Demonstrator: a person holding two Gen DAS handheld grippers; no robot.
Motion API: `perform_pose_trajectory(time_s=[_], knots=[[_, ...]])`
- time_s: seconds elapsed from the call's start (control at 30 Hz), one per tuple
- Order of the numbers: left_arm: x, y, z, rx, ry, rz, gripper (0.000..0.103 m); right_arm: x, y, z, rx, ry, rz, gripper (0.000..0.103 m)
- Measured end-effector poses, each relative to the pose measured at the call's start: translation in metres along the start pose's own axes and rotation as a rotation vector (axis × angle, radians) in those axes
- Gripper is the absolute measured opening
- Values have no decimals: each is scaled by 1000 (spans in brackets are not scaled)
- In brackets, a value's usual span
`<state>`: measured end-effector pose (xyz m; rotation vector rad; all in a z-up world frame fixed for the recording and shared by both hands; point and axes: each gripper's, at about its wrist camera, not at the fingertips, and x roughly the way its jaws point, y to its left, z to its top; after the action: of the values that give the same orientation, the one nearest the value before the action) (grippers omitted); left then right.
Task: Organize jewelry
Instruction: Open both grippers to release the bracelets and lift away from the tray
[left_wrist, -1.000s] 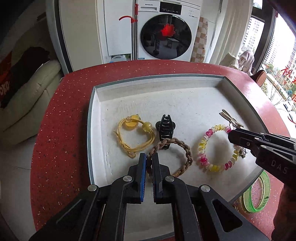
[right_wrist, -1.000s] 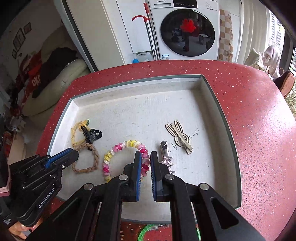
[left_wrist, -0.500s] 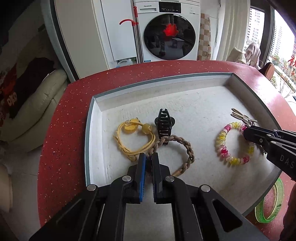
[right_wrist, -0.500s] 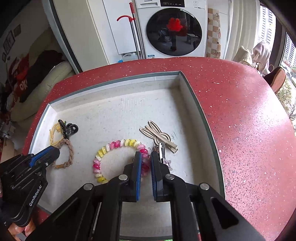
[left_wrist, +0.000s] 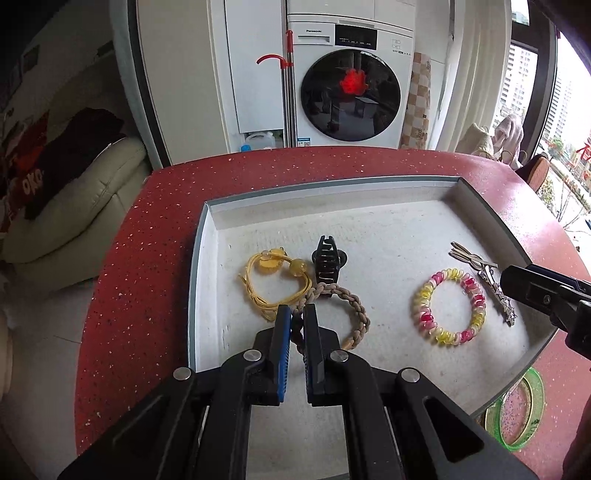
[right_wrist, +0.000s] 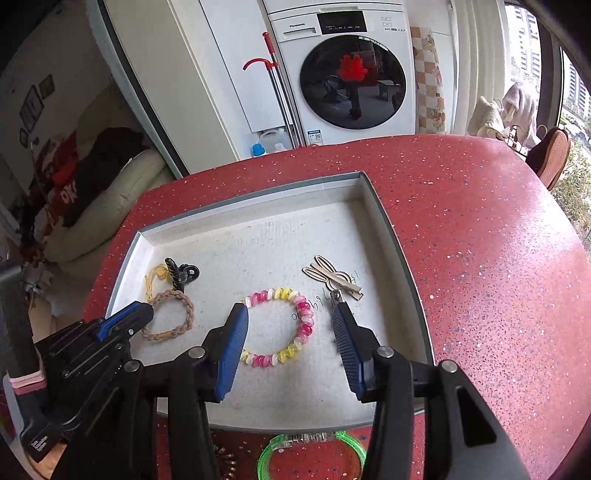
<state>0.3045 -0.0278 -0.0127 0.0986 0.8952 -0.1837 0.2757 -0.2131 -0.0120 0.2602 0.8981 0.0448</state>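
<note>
A white tray (left_wrist: 195, 280) on the red table holds the jewelry. My left gripper (left_wrist: 297, 321) is shut on the near-left part of a brown braided bracelet (left_wrist: 356, 314), which lies flat. Beside it are a yellow cord bracelet (left_wrist: 264, 284) and a black claw clip (left_wrist: 327, 260). My right gripper (right_wrist: 289, 312) is opening above a pink and yellow coil bracelet (right_wrist: 275, 295), its pads touching nothing. A silver star clip (left_wrist: 498, 295) lies in the tray by its right finger, below a wooden bunny clip (right_wrist: 332, 275).
A green bangle (right_wrist: 314, 443) lies on the red table (right_wrist: 480, 258) just outside the tray's near edge. The far half of the tray is bare. A washing machine (left_wrist: 351, 88) and a cream sofa (left_wrist: 74, 206) stand beyond the table.
The right gripper's jaws have parted, letting go of the silver star clip, which now lies in the tray, and it has drawn back and up. The left gripper keeps its grip on the braid.
</note>
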Motion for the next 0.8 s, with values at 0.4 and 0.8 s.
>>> perform_pose_trajectory(time_s=[0.4,0.8], knots=[[-9,-2,4,-8,-7,-9,25,-16,1,-4,8,-22,19,53],[-13,1,1,-19,-7,-5,25,-25,-6,-13,27,-25,22,53]])
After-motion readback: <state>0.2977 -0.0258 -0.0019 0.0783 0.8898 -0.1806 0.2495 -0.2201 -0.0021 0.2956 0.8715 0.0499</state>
